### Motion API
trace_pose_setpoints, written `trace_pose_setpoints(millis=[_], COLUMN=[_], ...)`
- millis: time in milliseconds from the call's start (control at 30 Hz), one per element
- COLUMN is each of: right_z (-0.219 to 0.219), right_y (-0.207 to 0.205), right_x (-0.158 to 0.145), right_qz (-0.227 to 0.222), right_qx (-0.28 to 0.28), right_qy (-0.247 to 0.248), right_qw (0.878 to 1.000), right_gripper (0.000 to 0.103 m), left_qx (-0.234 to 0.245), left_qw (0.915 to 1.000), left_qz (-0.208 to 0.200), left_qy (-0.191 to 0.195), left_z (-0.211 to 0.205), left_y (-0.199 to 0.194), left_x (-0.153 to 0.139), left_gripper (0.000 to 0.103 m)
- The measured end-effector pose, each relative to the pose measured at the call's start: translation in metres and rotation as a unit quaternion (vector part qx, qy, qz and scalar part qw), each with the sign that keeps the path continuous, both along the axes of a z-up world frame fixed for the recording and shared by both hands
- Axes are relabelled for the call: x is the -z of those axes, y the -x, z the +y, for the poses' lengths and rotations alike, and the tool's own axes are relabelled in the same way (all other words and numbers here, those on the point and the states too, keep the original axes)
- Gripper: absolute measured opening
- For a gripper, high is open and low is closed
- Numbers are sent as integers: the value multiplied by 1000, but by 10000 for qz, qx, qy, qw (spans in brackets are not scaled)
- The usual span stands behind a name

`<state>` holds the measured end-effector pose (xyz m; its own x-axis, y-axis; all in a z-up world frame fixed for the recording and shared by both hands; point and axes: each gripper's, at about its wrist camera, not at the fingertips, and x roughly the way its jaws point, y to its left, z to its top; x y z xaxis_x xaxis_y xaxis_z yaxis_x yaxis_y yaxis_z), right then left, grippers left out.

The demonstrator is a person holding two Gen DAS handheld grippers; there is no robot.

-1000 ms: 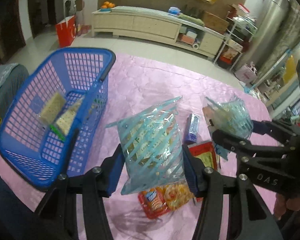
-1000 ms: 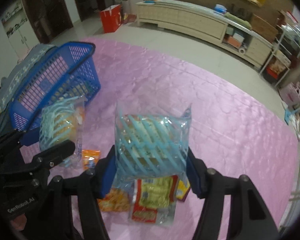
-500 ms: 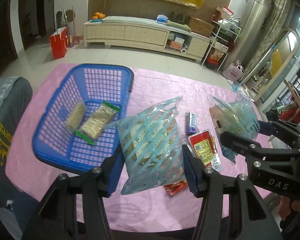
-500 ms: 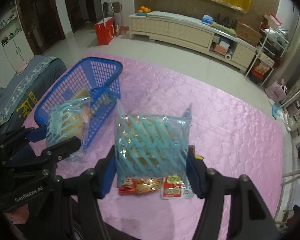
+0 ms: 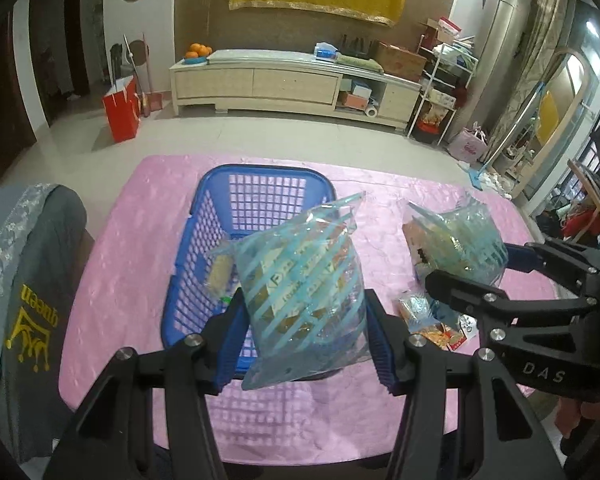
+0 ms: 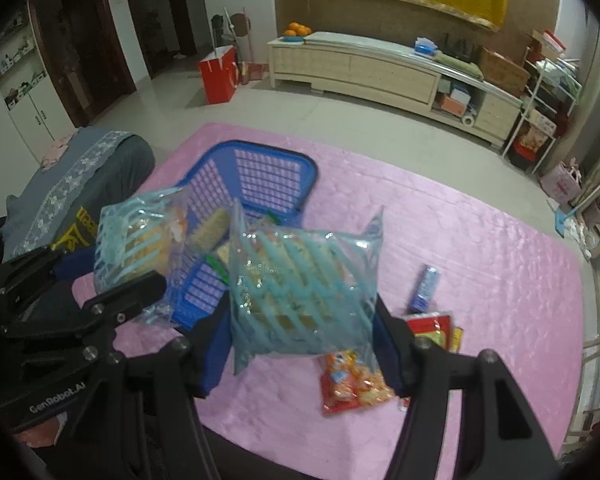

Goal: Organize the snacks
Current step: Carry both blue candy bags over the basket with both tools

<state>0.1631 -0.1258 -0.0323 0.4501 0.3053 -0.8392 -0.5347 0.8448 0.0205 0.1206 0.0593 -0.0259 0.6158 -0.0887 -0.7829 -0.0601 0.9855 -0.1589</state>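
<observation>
Above the pink table [image 5: 132,216], both grippers' jaws clamp a striped snack bag [image 5: 304,292] each

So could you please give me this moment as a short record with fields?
Left gripper: shut on a blue-striped snack bag, above the basket
Right gripper: shut on a second blue-striped snack bag
Blue basket: on the pink tablecloth, holds wrapped snacks
Left on cloth: orange snack packet, red packet, small blue packet

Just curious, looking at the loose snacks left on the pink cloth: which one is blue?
The small blue packet, lying alone on the pink cloth beyond the red packets. The others are red, orange or yellow.
</observation>
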Motion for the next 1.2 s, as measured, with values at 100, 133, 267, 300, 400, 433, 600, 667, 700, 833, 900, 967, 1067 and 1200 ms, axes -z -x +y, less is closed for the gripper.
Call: trace_pose_setpoints(millis=[100, 133, 267, 300, 400, 433, 600, 667, 700, 833, 900, 967, 1067, 1200], right_z=[14, 19, 40, 44, 55, 59, 78, 84, 87, 99, 101, 102, 107, 108], right_y=[-5, -7, -17, -20, -27, -28, -47, -56, -59, -74, -81, -88, -97, -105], right_x=[1, 3, 8, 11, 19, 20, 31, 36, 38, 44, 45, 46, 47, 49], right_qz=[67, 112, 296, 336, 414, 430, 528, 556, 551, 573, 559, 529, 560, 572], right_qx=[25, 39, 69, 65, 60, 58, 47, 62, 60, 39, 46, 55, 37, 36], right_qy=[-50, -82, -178, -187, -173, -160, -86, -30, 7, 94, 95, 103, 91, 127], right_qw=[10000, 9999, 9994, 9992, 9990, 9989, 9986, 9984, 9985, 9983, 9984, 9985, 9984, 9983], right_gripper=[67, 67, 67, 67, 67, 67, 67, 67, 67, 67, 67, 67, 67, 67], left_qx=[-60, -120, -194, -212, -251, -256, -240, -245, -251, -82, -26, 3, 17, 78], left_qw=[9999, 9999, 9997, 9996, 9993, 9992, 9986, 9982, 9981, 9978, 9977, 9976, 9972, 9968], left_qz=[78, 89, 161, 179, 262, 290, 432, 496, 528, 636, 645, 665, 738, 784], left_qy=[80, 36, -12, -30, -87, -102, -202, -210, -204, -191, -205, -174, -144, -141], left_z=[20, 27, 42, 47, 58, 60, 70, 73, 74, 76, 76, 77, 80, 84], left_y=[-7, -10, -20, -22, -33, -38, -60, -69, -75, -96, -105, -113, -122, -134], left_x=[2, 3, 7, 9, 16, 18, 31, 35, 37, 46, 48, 50, 55, 59], left_gripper=[53, 53, 53, 53, 53, 53, 53, 53, 53, 53, 53, 53, 53, 53])
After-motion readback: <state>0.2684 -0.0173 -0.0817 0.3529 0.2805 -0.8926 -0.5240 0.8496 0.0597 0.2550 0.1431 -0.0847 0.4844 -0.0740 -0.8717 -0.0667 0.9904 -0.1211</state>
